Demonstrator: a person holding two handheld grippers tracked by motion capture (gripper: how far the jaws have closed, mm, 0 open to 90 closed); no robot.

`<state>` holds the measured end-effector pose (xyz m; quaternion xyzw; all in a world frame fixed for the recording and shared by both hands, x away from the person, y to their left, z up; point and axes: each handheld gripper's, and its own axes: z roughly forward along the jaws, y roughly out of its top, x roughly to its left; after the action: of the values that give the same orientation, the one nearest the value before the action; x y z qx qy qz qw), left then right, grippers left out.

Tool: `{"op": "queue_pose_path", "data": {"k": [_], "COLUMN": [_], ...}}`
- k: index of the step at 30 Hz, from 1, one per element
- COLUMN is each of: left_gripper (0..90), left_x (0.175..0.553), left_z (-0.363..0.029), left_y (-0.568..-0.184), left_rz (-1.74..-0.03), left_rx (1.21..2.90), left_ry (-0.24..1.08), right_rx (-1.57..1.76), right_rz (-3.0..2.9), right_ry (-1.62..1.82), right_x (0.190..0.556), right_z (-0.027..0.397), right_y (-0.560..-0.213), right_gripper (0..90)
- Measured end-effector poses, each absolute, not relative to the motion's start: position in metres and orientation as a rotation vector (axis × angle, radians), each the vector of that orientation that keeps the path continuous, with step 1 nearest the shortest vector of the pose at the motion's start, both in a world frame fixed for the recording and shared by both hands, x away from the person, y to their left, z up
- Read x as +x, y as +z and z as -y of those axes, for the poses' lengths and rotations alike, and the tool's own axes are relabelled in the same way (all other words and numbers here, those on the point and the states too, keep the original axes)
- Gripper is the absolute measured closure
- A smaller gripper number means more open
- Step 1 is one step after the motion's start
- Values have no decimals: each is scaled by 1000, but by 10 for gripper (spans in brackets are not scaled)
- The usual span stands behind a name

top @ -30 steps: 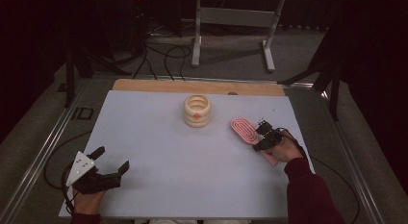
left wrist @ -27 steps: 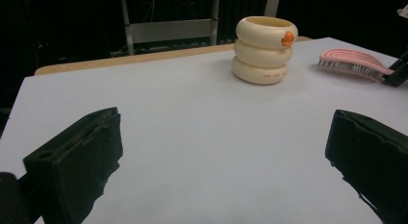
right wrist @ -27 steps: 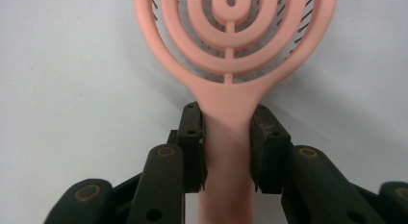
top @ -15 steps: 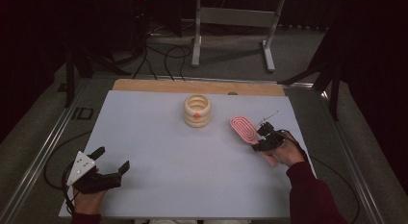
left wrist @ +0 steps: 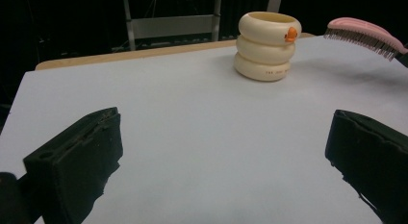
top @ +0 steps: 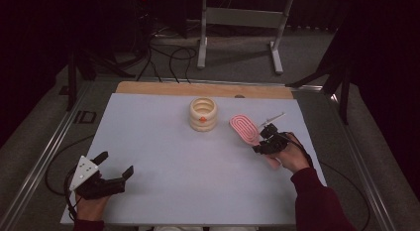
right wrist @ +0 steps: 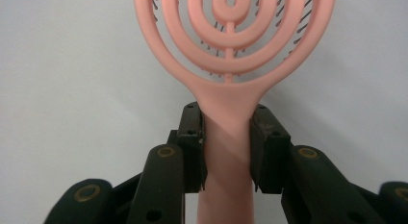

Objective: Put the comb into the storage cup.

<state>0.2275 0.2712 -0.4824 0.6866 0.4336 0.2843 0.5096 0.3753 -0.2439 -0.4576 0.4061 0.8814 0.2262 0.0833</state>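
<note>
Pink brush (right wrist: 231, 51) clamped by its handle in the right gripper (right wrist: 226, 137) — lifted off the table (left gripper (left wrist: 216, 152) gapes empty); next, carrying toward the ringed cup (top: 203, 113), I'd guess.

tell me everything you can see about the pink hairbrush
The pink hairbrush looks like smooth plastic: an oval head built of nested open loops around a centre rib, dark bristles underneath, and a plain straight handle. The right gripper is shut on the handle just below the head, one jaw on each side. The head is lifted off the white table, bristles pointing down, sticking out toward the cream ringed holder but apart from it.
</note>
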Motion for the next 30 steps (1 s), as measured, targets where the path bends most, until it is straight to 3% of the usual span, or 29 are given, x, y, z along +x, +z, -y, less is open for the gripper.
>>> {"op": "queue_pose_path", "data": {"k": [30], "left_gripper": [3], "left_x": [231], "left_z": [-267], "left_y": [-473], "left_rz": [-1075], "left_rx": [1635], "left_ry": [657], "right_rx": [1073], "right_rz": [-2537], "right_ry": [918], "right_x": [359], "right_z": [204], "right_y": [-420], "right_gripper": [702]}}
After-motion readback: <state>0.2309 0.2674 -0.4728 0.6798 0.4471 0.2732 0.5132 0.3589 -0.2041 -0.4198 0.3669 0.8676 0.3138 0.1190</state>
